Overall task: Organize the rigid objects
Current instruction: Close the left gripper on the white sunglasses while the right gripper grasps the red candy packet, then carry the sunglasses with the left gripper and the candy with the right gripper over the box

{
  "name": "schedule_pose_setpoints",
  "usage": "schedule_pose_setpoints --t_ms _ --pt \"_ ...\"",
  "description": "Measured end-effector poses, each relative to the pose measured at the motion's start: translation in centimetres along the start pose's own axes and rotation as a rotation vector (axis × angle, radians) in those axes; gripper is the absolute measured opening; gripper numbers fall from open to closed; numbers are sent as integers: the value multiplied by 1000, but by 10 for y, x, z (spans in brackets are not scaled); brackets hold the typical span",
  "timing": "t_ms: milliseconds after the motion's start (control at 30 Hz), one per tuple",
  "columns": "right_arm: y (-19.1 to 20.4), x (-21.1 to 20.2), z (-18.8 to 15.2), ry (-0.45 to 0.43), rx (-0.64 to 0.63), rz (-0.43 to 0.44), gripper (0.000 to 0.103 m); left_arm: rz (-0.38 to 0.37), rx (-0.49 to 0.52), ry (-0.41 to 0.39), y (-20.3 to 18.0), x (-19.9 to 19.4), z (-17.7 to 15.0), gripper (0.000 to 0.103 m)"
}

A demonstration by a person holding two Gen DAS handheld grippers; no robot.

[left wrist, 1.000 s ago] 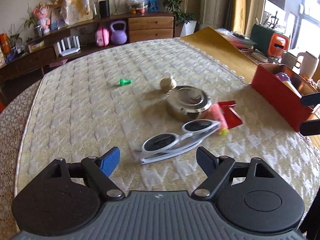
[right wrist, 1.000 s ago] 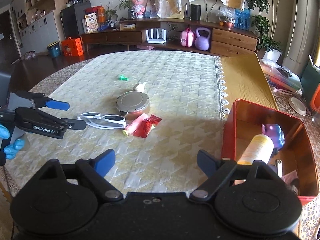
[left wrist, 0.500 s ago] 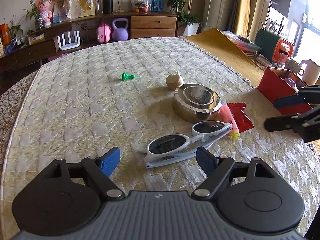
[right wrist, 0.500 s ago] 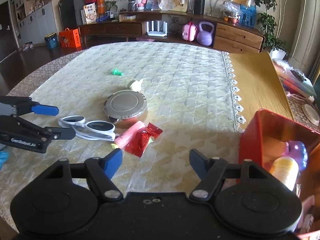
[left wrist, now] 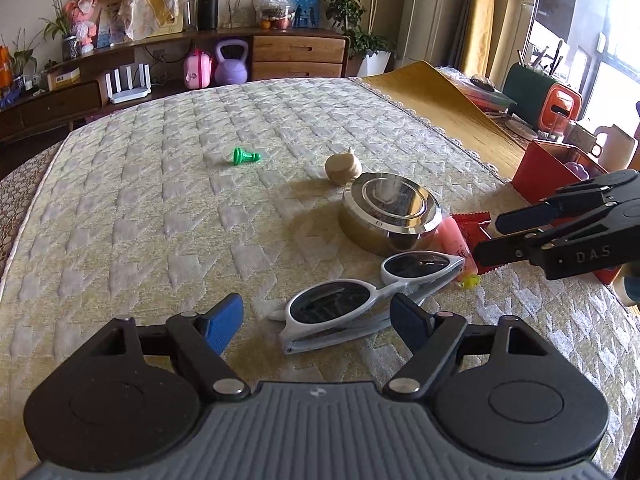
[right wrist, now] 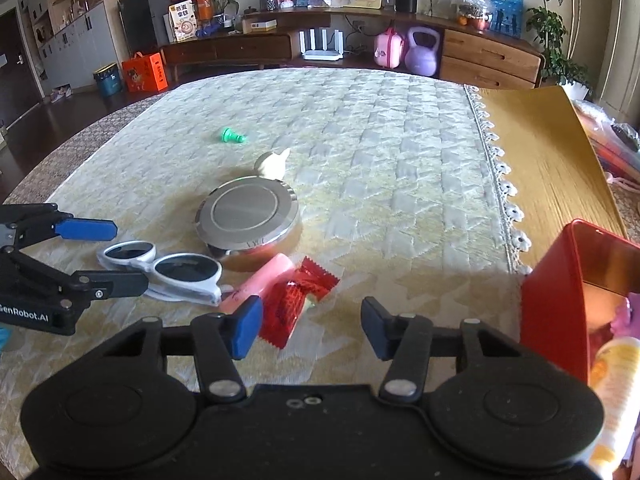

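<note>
here the left gripper (left wrist: pixel 316 322) hangs over the sunglasses (left wrist: pixel 370 298), jaws apart and narrowing, frame lying crosswise between them, untouched. the right gripper (right wrist: pixel 312 326) is closing on nothing, the red wrapper (right wrist: pixel 298 296) just ahead. farther right, the red box (right wrist: pixel 554 304) holds a yellow bottle (right wrist: pixel 614 364) and a purple toy (left wrist: pixel 576 169).

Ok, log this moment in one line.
left gripper: open, at sunglasses | right gripper: closing, empty, over red wrapper | bin: right

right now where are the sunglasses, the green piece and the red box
sunglasses (left wrist: pixel 330 307), left wrist view, on the near dark lens
green piece (right wrist: pixel 232 136), right wrist view, on its middle
red box (right wrist: pixel 554 300), right wrist view, on its outer wall
</note>
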State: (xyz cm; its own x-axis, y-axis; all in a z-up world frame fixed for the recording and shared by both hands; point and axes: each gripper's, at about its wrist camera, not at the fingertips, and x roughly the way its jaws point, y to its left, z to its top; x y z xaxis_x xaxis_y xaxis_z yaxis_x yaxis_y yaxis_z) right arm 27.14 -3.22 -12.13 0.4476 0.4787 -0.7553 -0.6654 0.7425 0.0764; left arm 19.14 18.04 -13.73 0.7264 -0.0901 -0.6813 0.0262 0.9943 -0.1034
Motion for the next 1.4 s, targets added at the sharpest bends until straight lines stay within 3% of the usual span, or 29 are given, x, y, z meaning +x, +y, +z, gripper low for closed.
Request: schedule_pose_setpoints --t_ms 267,333,433,533,600,800,1033,1400 --pt "-1 8 3 -5 -17 11 55 -15 24 -11 -2 5 3 73" --pt "0 9 4 -8 -25 10 55 -21 33 -14 -3 5 3 65" --pt "4 12 4 -14 -49 -7 53 -12 39 -15 -5 6 3 61" --pt "6 13 4 -25 -61 -17 47 -9 33 -20 -4 6 3 53" --pt "8 13 4 -33 -70 -12 34 -7 34 -20 -4 4 2 50" --pt "16 10 2 -44 -96 -31 29 -6 27 -16 -9 0 0 40" --pt "19 -9 -18 -47 -91 -38 27 9 10 -12 -17 -9 -6 33" --pt "18 -64 -45 -81 -49 -23 26 6 -37 -12 -35 -33 -13 31"
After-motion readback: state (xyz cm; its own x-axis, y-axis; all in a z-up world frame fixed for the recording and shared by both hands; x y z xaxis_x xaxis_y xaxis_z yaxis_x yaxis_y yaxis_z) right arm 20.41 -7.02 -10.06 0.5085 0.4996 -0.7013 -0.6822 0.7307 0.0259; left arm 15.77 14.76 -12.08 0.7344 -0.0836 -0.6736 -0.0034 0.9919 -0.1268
